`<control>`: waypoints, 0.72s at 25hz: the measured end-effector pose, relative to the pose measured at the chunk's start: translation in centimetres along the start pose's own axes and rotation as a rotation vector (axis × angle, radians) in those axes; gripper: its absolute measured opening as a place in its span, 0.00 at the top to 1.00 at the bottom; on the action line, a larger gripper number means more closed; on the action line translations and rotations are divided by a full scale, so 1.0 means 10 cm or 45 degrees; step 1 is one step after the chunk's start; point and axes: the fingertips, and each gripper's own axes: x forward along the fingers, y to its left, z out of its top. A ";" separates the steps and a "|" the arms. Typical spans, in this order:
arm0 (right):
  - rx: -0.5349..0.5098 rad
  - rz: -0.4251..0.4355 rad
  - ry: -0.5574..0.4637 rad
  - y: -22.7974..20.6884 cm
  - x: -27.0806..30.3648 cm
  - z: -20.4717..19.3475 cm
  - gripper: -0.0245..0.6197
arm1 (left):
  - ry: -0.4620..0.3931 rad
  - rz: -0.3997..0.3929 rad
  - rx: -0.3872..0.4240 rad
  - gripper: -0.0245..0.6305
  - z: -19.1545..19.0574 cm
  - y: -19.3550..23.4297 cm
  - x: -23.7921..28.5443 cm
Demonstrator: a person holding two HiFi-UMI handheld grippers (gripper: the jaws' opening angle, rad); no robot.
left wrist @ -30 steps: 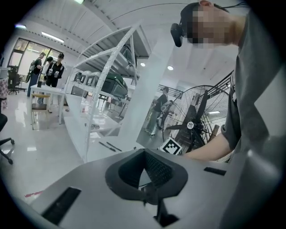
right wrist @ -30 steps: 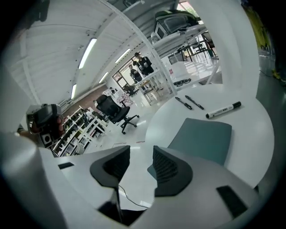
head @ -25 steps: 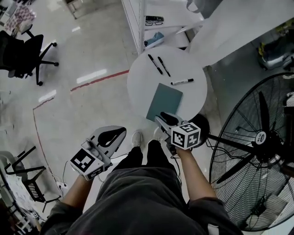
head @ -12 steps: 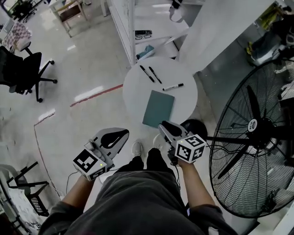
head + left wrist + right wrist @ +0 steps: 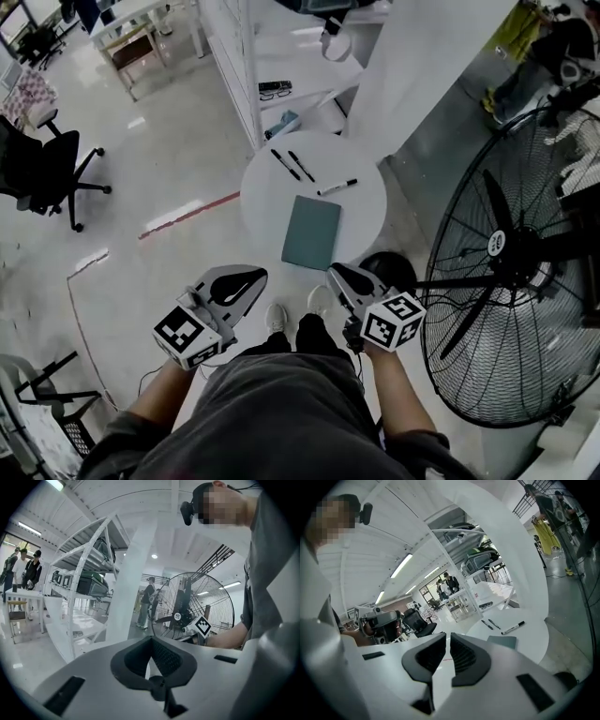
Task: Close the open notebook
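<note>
Two black pens [image 5: 292,165] lie side by side on the far part of the round white table [image 5: 264,202], w/ a black-capped marker [image 5: 337,187] just to their right, all apart from the notebook [image 5: 311,232]. The teal notebook lies flat, cover shut, on the table's near half, its near end close to the rim. Both grippers hang short of the table, over the person's legs, apart from the notebook.

Left gripper [image 5: 262,273]: clenched, tips together, nothing betw. them. Right gripper [image 5: 332,269]: jaws closing, a thin slit left, nothing in it.

A big floor fan [image 5: 511,272] in a wire cage stands right of the table, and a round black base [image 5: 386,269] sits on the floor betw. the two. A white shelf unit [image 5: 281,47] rises behind the table, w/ a pair of glasses [image 5: 274,90] on a low shelf. At left, a black office chair [image 5: 42,169] on a pale glossy floor [image 5: 169,131], marked by a red tape line [image 5: 187,214]. The room is a bright workshop, w/ strip lights overhead in the gripper views.
</note>
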 end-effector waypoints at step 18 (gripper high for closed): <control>-0.054 -0.003 -0.098 0.22 -0.39 0.24 0.93 | -0.069 -0.086 0.049 0.94 0.23 -0.24 0.20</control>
